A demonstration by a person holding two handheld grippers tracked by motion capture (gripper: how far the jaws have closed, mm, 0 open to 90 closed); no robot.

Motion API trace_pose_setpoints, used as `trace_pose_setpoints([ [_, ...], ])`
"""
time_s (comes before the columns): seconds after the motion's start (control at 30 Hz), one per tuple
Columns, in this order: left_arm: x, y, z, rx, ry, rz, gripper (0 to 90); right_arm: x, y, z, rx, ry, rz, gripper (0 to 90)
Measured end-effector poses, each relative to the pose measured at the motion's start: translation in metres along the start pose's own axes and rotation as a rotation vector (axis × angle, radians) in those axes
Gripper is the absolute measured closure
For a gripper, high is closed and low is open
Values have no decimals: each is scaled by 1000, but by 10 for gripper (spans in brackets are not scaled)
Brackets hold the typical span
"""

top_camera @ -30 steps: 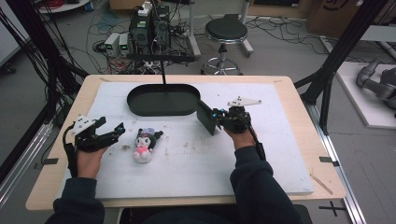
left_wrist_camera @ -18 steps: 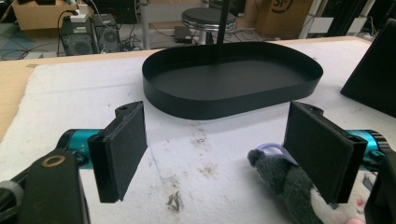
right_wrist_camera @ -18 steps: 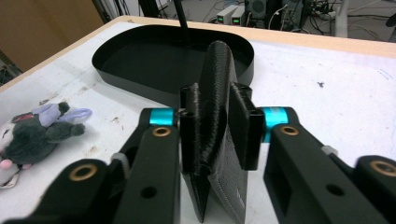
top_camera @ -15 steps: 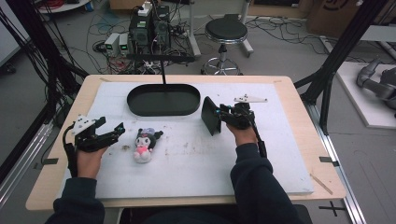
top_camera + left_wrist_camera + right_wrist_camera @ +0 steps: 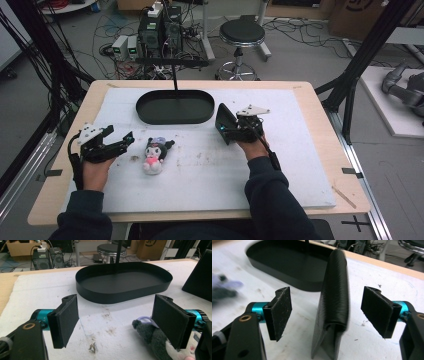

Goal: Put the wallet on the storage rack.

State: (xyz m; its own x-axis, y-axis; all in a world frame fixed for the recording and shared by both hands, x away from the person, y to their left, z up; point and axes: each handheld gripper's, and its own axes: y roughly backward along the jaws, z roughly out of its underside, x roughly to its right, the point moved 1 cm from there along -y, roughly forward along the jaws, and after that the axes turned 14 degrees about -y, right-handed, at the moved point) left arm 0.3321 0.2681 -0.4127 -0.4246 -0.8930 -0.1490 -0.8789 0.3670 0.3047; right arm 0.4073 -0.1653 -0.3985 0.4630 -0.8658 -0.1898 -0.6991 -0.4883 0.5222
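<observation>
The black wallet stands on edge on the bench, just right of the oval tray, between the right tool's just-opened, untouching jaws. The left tool gapes beside the plush toy.

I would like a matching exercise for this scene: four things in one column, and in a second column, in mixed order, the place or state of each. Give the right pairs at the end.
Things
1. black oval tray
2. plush toy
3. black wallet
4. left gripper

Places or states
A. stands on edge between the open jaws of the right gripper, pads off it
B. lies on the white mat, between the two hands
C. jaws open, nothing between them, the toy just beside one pad
D. at the far side of the mat, with nothing in it

Pairs: 1-D, 2-B, 3-A, 4-C
</observation>
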Motion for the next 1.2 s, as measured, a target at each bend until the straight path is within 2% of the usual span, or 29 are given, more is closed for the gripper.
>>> trace_pose_setpoints([
  [0.07, 0, 0, 0, 3, 0, 1, 213, -1, -6, 2, -17, 11, 22, 272],
  [0.13, 0, 0, 0, 3, 3, 0, 213, 1, -12, 4, -32, 1, 35, 327],
  [0.23, -1, 0, 0, 1, 3, -1, 213, 3, -15, 5, -53, -21, 17, 514],
  [0.27, -1, 0, 0, 1, 4, -1, 213, 4, -14, 5, -50, -23, 8, 611],
  [0.37, -1, 0, 0, 3, 5, -1, 213, 3, -9, 1, -19, -8, 2, 754],
  [0.53, -1, 0, 0, 3, 4, -1, 213, -3, -5, -5, 13, 46, -17, 776],
  [0.83, -4, 1, 1, 6, 7, -5, 213, -18, -9, -33, 68, 76, -54, 777],
  [1.03, -5, 1, 1, 7, 10, -7, 213, -31, -24, -59, 101, 101, -90, 777],
  [1.2, -6, 1, 2, 9, 14, -7, 213, -45, -47, -76, 96, 119, -114, 777],
])
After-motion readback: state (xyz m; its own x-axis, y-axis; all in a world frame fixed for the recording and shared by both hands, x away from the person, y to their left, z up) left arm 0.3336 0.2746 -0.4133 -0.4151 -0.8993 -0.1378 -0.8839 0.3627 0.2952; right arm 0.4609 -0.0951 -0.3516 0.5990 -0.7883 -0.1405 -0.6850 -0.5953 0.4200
